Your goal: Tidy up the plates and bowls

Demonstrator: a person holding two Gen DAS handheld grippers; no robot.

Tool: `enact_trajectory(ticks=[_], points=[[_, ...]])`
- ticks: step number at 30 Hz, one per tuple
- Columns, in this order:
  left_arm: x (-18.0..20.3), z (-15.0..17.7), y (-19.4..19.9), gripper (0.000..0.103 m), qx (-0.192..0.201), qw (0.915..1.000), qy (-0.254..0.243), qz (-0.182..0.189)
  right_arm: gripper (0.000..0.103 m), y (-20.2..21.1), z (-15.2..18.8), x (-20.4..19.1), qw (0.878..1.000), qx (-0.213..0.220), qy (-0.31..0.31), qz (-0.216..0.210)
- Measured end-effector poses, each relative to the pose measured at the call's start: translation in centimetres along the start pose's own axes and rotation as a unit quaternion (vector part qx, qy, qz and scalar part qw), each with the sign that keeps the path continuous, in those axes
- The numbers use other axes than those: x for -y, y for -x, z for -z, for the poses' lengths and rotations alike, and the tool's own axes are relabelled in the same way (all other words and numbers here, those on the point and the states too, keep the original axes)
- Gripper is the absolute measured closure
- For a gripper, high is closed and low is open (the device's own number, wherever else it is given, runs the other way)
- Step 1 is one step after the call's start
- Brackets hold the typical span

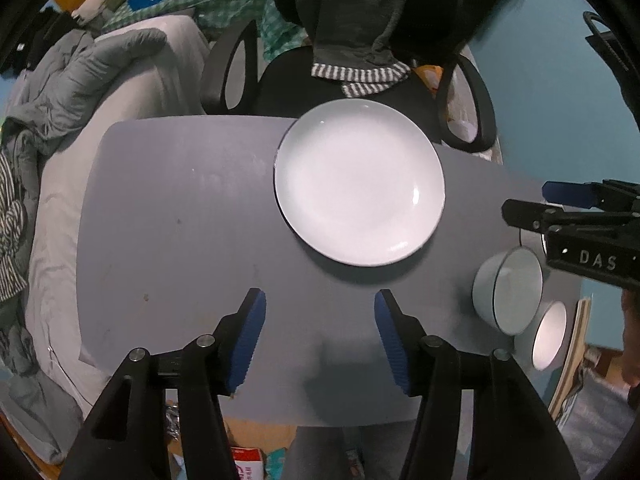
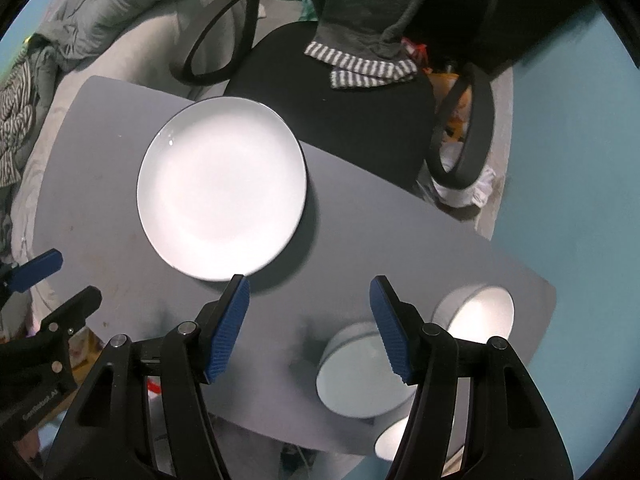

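Sitting empty on grey table (image 2: 360,220), white plate (image 2: 222,188), three bowls (image 2: 362,380)

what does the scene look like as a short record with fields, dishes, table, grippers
surface: grey table
plate: one white plate, empty, flat on the table near its far edge
bowls: three white bowls visible in the right wrist view, one, one, one partly hidden, all apart from the plate
left hand-held gripper: open, nothing between its fingers
right hand-held gripper: open, nothing held
behind table: black chair with clothes draped on it
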State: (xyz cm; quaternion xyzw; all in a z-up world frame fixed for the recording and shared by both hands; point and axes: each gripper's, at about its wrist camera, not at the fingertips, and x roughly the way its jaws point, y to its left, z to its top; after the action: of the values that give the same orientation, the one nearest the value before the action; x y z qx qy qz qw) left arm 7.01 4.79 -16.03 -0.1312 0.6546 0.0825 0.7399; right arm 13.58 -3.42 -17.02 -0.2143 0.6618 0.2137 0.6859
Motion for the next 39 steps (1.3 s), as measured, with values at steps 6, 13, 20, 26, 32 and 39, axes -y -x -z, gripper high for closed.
enact_trajectory(ticks=[6,13,20,26,32,39], points=[[1.3,2.1,0.9,0.034,0.005,0.9993,-0.031,0.018,0.041,0.8,3.4,1.5,0.999,0.003,-0.041,0.007],[3.7,3.9,1.0,0.034,-0.002,0.9969,-0.072,0.033,0.041,1.6,7.3,3.3,0.995,0.003,-0.095,0.005],[6.8,4.5,0.6,0.034,-0.008,0.9921,-0.117,0.046,0.041,1.4,11.1,5.4,0.989,-0.001,-0.147,0.006],[9.7,4.0,0.1,0.034,-0.015,0.9870,-0.152,0.048,0.040,0.9,13.8,8.2,0.981,-0.001,-0.193,0.001],[12.3,3.3,-0.8,0.034,-0.023,0.9837,-0.172,0.045,0.040,0.1,15.6,10.8,0.974,-0.001,-0.226,-0.010],[15.1,2.5,-2.7,0.034,-0.038,0.9812,-0.186,0.035,0.040,-1.5,16.4,11.7,0.974,-0.004,-0.225,-0.022]])
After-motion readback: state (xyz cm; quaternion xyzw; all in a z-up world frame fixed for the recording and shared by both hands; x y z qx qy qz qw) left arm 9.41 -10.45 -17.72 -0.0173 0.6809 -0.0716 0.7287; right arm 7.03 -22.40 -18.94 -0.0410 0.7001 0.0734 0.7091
